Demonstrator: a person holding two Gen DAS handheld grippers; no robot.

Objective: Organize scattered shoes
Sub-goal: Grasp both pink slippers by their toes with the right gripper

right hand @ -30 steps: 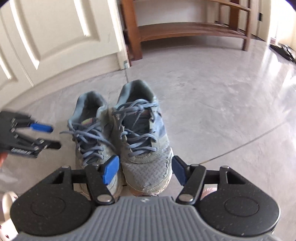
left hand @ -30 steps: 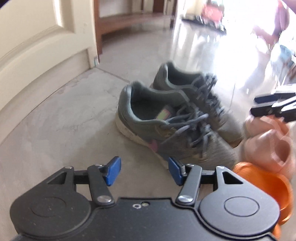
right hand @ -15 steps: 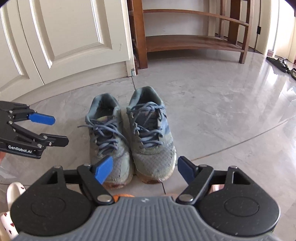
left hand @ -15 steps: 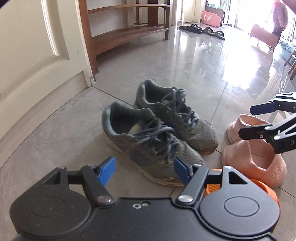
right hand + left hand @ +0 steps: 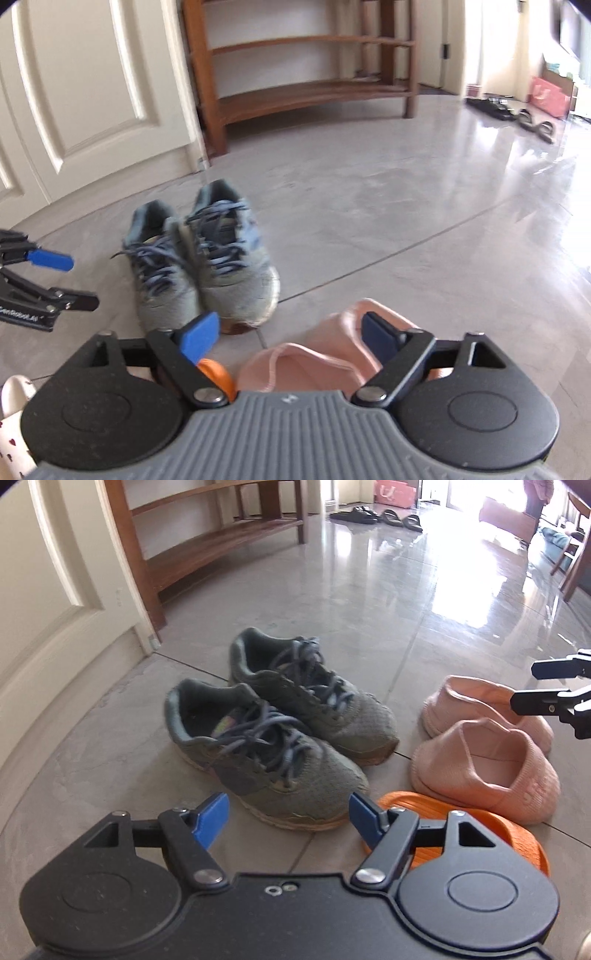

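A pair of grey laced sneakers stands side by side on the floor, toes toward me; it also shows in the right wrist view. A pair of pink slip-on shoes lies to their right, and shows just below my right gripper. An orange slipper lies at the sneakers' toes. My left gripper is open and empty, hovering short of the nearer sneaker's toe. My right gripper is open and empty above the pink shoes.
A wooden shoe rack stands against the wall behind the sneakers, beside a cream panelled door. Black sandals lie far off on the glossy tiled floor. A white patterned shoe sits at the lower left of the right wrist view.
Both grippers have pulled back and up from the sneakers. The pink shoes and orange slipper have come into fuller view. Both grippers stay open; the sneakers have not moved.
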